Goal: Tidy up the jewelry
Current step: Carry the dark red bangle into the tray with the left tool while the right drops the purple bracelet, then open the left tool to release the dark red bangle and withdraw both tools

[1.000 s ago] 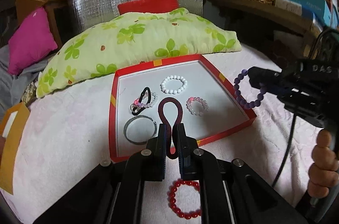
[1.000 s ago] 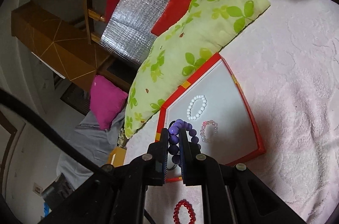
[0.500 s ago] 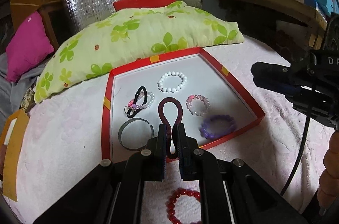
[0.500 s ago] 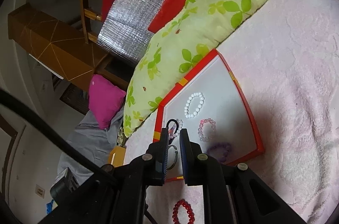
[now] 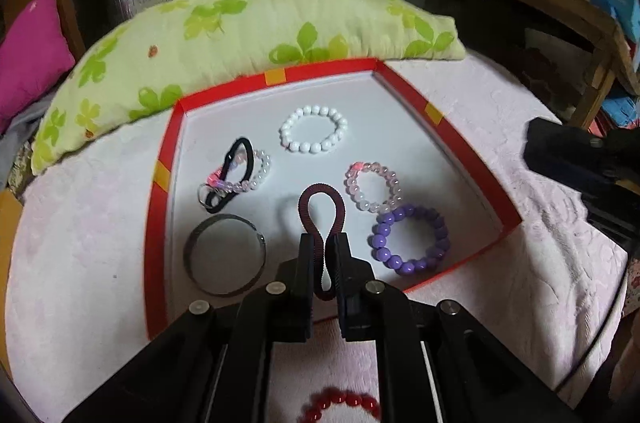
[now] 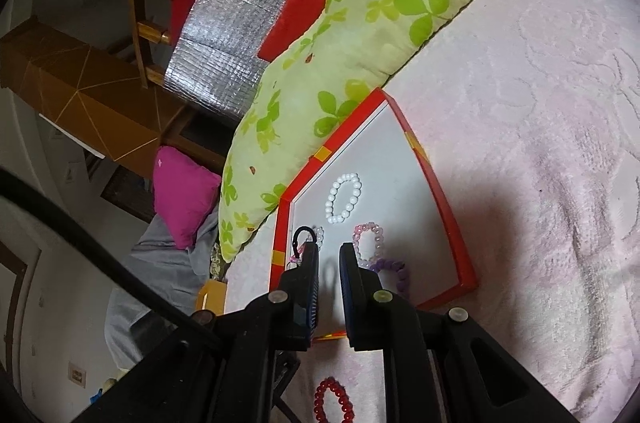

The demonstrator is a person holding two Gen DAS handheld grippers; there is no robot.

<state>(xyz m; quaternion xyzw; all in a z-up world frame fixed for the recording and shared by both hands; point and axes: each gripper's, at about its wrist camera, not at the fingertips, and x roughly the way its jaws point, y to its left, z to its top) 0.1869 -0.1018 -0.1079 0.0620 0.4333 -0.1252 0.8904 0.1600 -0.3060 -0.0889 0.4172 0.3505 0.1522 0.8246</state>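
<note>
Purple bracelet (image 5: pixel 410 239) now lies in the box (image 5: pixel 448 131); my right gripper (image 6: pixel 329 251) is released (empty), left gripper (image 5: pixel 323 243) grasping the dark band (image 5: pixel 320 207); I lower it gently.

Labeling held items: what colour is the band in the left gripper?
Dark maroon, ribbed band; clearest in the left wrist view.

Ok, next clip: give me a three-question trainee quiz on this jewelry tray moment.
1. True or false: the left gripper is shut on the dark red coiled band.
2. Which bracelet lies outside the red tray? A) white bead bracelet B) red bead bracelet C) purple bead bracelet
3. Fill in: the right gripper holds ____.

Key: 1 true; 2 B, it lies on the pink bedspread in front of the tray; 3 nothing, its jaws are apart with no bracelet between them.
</note>
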